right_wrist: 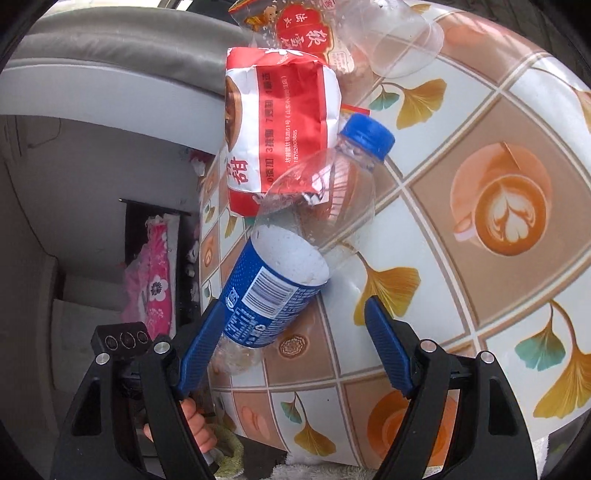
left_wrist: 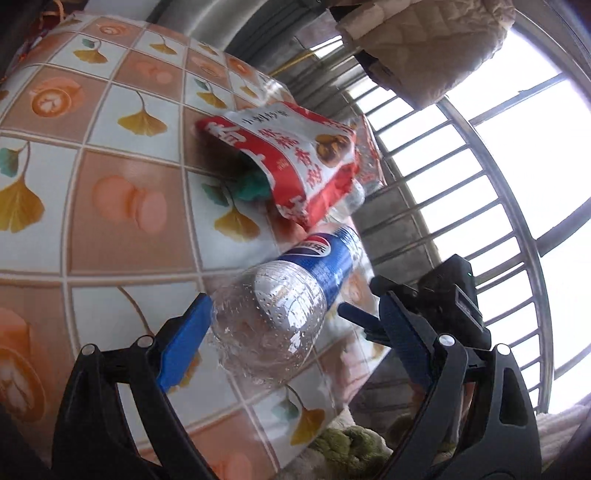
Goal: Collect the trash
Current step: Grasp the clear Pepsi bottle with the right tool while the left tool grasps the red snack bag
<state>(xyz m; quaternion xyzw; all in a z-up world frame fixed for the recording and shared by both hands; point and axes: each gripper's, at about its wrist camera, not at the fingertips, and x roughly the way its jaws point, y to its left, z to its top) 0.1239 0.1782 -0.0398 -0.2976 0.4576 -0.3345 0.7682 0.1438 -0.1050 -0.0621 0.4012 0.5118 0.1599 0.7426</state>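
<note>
Basically, left wrist view: the left gripper (left_wrist: 275,325) was spread wide, with the clear base of the Pepsi bottle (left_wrist: 291,295) sitting between its fingers. The left blue pad (left_wrist: 184,343) sat right at the bottle's base; contact can't be confirmed. The other finger stood clear, so no pinch. The bottle lay on its side on the table (left_wrist: 110,206), near the edge, long axis running away from the gripper toward the red snack bag (left_wrist: 295,158). The blue label showed the Pepsi logo; the bag carried Chinese print and a chestnut picture, mostly unreadable at this angle.

Right wrist view: the right gripper (right_wrist: 291,325) was also spread, not gripping. The same bottle (right_wrist: 288,266) lay diagonally, blue cap (right_wrist: 369,134) far and up-right, base end near the left finger, label showing a barcode. The right finger was well apart from it. A second clear wrapper with a red label (right_wrist: 303,33) lay beyond the bag (right_wrist: 273,129). The bag's side read "18762803885".

My read: both grippers were close; the left was better lined up along the bottle's axis.
</note>
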